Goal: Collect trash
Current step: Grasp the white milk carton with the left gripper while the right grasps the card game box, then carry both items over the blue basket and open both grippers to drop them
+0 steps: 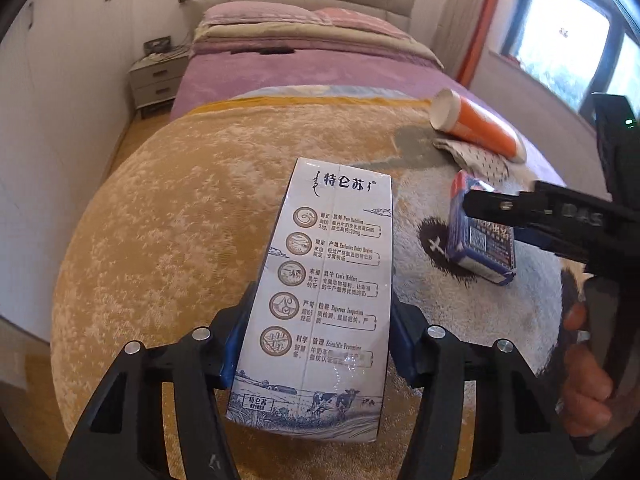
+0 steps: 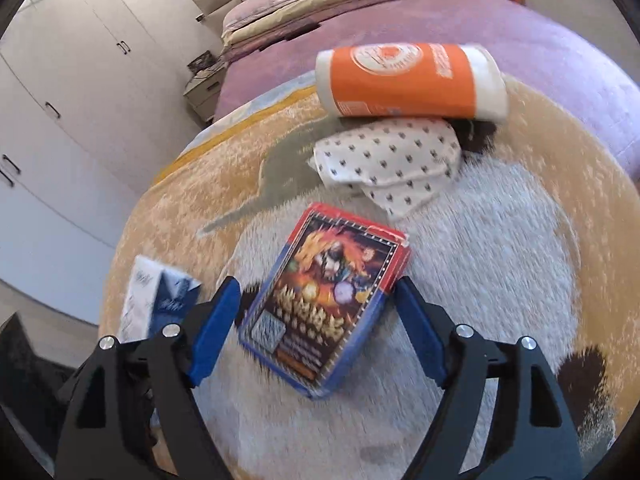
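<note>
Left gripper (image 1: 316,344): blue pads pressed on both long sides of the milk carton (image 1: 320,292), clenched on it near its lower half.
Milk carton: white with blue print, tilted upright over the plush blanket (image 1: 160,220); its far end reaches toward the blanket's middle.
Right gripper (image 2: 318,328): jaws spread wide, straddling the card box (image 2: 324,300); a gap shows between each pad and the box edges, so it is released.
Card box: red and blue, lying flat on the white patch of the blanket, one corner toward the camera.
Orange paper cup (image 2: 408,80): on its side at the blanket's far edge, resting on the dotted napkin (image 2: 388,160).
Open room: bare blanket to the left of the carton; pink bed cover (image 1: 300,76) beyond the cup.
Edges: blanket's yellow border runs just behind the cup; floor and wardrobe (image 2: 60,100) lie past the left edge.
</note>
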The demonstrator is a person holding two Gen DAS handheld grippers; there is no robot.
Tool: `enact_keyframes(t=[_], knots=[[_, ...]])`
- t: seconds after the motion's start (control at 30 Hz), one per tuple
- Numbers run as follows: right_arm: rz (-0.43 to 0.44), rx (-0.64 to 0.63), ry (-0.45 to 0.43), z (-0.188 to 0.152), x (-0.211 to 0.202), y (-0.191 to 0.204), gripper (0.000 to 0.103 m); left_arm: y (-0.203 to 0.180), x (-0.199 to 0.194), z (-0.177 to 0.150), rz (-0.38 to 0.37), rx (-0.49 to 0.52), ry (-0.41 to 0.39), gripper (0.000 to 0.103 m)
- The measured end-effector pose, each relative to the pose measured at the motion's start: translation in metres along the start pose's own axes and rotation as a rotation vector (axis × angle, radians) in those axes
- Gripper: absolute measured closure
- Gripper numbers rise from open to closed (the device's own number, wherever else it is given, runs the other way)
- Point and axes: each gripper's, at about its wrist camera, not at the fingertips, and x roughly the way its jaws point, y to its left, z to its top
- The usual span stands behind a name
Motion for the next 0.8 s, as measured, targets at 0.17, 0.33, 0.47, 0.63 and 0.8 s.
enact_keyframes(t=[0.17, 0.33, 0.47, 0.63, 0.8], knots=[[-0.155, -0.155, -0.055, -0.012, 0.012, 0.030, 0.026, 0.017, -0.014, -0.004, 0.030, -0.080, -0.046, 0.048], [-0.187, -0.242, -0.074, -0.031, 0.006, 0.033, 0.037, 0.013, -0.026, -0.005, 0.033, -0.079, -0.073, 0.048], [-0.122, -0.236, -0.073, -0.042, -0.012, 0.016, 0.040, -0.005, -0.031, -0.006, 0.018, -0.052, -0.077, 0.048], [-0.122, -0.232, -0.146, -0.054, -0.051, -0.013, 0.041, -0.045, -0.035, -0.006, -0.022, -0.001, -0.084, 0.048], [-0.120, -0.192, -0.196, -0.055, -0.087, -0.044, 0.042, -0.097, -0.033, -0.003, -0.079, 0.062, -0.092, 0.048]])
